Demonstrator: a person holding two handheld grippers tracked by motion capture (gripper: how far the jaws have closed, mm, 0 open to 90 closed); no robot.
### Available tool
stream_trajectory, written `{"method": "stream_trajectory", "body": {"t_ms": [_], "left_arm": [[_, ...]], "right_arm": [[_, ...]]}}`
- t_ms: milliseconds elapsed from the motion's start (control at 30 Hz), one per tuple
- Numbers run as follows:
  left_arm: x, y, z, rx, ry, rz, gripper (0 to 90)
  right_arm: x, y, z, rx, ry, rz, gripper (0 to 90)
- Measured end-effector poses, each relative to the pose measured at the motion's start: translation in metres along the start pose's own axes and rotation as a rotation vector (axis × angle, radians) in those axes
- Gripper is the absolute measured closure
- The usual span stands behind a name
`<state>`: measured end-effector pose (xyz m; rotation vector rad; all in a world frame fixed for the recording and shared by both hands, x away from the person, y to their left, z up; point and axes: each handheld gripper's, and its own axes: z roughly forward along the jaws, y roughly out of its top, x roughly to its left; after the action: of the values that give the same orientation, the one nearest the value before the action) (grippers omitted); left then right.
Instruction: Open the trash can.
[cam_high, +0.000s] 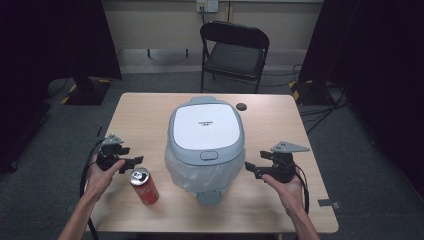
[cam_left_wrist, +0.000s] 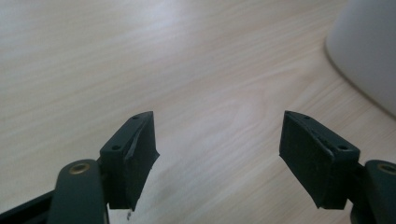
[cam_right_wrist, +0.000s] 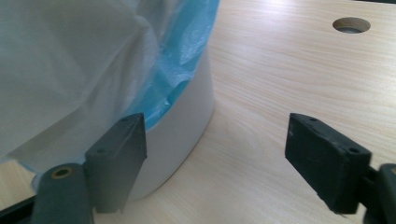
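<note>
Item 1: light wood-grain tabletop (cam_high: 280, 120), rectangular, with a round cable hole (cam_high: 242, 106) near its far edge.

Item 2: white and grey pedal waste bin (cam_high: 206, 131), lid shut, lined with a translucent plastic bag (cam_high: 182, 172) that bulges out under the lid; it stands at the middle of the tabletop, its grey foot pedal (cam_high: 208, 197) toward the person.

Item 3: red aluminium drinks can (cam_high: 144, 186), upright, near the front edge of the tabletop, just left of the bin and apart from it.

Item 4: left claw (cam_high: 131, 163), in the person's left hand (cam_high: 102, 176), just beside the top of the can on its left. Jaws spread wide, nothing between them but bare tabletop in the left gripper view.

Item 5: right claw (cam_high: 251, 169), in the person's right hand (cam_high: 286, 187), just right of the bin, pointing at its bagged side. Jaws wide apart, holding nothing; in the right gripper view one jaw stands in front of the bin's white wall.

Item 6: black folding chair (cam_high: 234, 52), on the floor beyond the tabletop.
</note>
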<state>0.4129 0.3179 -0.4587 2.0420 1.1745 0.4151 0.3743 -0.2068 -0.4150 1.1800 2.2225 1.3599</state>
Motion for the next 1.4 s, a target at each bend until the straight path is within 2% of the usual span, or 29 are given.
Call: {"method": "stream_trajectory", "body": {"t_ms": [33,67,100,133,167,200,233,300,367,400,433,467,500,600,633,733,933,967,1033,1067,1100,1200,1233,1267,1400], "left_arm": [[0.002,-0.004,0.001,0.008,0.0,-0.009,26.6],[0.002,-0.006,0.002,0.014,0.002,-0.021,26.6],[0.003,-0.012,0.004,0.004,0.014,-0.036,26.6],[0.004,-0.014,0.005,0.004,0.02,-0.036,26.6],[0.005,-0.021,0.01,0.026,0.023,-0.044,26.5],[0.005,-0.021,0.01,0.026,0.023,-0.044,26.4],[0.005,-0.026,0.013,0.036,0.035,-0.043,26.4],[0.005,-0.031,0.016,0.037,0.039,-0.045,26.5],[0.002,-0.033,0.015,0.039,0.059,-0.022,25.5],[0.002,-0.033,0.016,0.041,0.069,-0.016,25.5],[0.002,-0.035,0.016,0.04,0.101,0.004,25.3],[0.002,-0.036,0.016,0.026,0.107,0.0,25.3],[0.002,-0.037,0.016,0.015,0.105,-0.01,25.3],[0.001,-0.039,0.017,0.004,0.109,-0.004,23.6],[0.001,-0.039,0.018,-0.001,0.111,-0.003,22.7],[0.0,-0.04,0.018,-0.012,0.108,-0.004,21.9],[0.0,-0.043,0.018,-0.028,0.107,-0.003,21.2],[0.0,-0.043,0.018,-0.027,0.108,-0.002,21.2],[0.0,-0.043,0.018,-0.028,0.108,-0.003,21.2],[0.0,-0.043,0.018,-0.028,0.108,-0.003,21.2],[0.0,-0.043,0.018,-0.028,0.108,-0.003,21.2],[0.0,-0.043,0.018,-0.028,0.108,-0.003,21.2],[0.0,-0.043,0.018,-0.028,0.108,-0.003,21.2],[0.0,-0.043,0.018,-0.028,0.108,-0.003,21.2],[0.0,-0.043,0.018,-0.03,0.108,-0.004,21.2]], "right_arm": [[0.003,0.001,-0.003,-0.008,0.01,-0.013,28.9],[0.003,0.001,-0.003,-0.008,0.01,-0.013,28.9],[0.007,0.003,-0.008,-0.021,0.022,-0.033,37.6],[0.007,0.003,-0.008,-0.021,0.022,-0.033,37.6],[0.012,0.005,-0.014,-0.043,0.039,-0.053,45.9],[0.012,0.005,-0.014,-0.043,0.039,-0.053,45.9],[0.016,0.01,-0.02,-0.051,0.05,-0.07,52.5],[0.018,0.012,-0.023,-0.051,0.054,-0.076,53.7],[0.023,0.02,-0.034,-0.077,0.084,-0.083,59.0],[0.023,0.02,-0.034,-0.077,0.084,-0.083,59.0],[0.026,0.024,-0.041,-0.091,0.088,-0.099,61.4],[0.026,0.024,-0.041,-0.091,0.088,-0.099,61.4],[0.028,0.026,-0.043,-0.096,0.086,-0.101,62.7],[0.033,0.031,-0.054,-0.113,0.111,-0.105,63.9],[0.037,0.036,-0.062,-0.111,0.108,-0.126,63.0],[0.041,0.042,-0.069,-0.087,0.088,-0.121,61.3],[0.051,0.057,-0.085,-0.13,0.142,-0.133,60.5],[0.057,0.063,-0.09,-0.148,0.177,-0.144,62.0],[0.061,0.066,-0.092,-0.151,0.194,-0.15,62.8],[0.069,0.074,-0.095,-0.154,0.21,-0.173,64.9],[0.069,0.074,-0.095,-0.154,0.21,-0.173,64.9],[0.078,0.084,-0.096,-0.181,0.266,-0.195,69.7],[0.086,0.09,-0.092,-0.185,0.286,-0.219,72.5],[0.086,0.09,-0.092,-0.185,0.286,-0.219,72.5],[0.102,0.1,-0.075,-0.162,0.335,-0.255,78.5]]}}
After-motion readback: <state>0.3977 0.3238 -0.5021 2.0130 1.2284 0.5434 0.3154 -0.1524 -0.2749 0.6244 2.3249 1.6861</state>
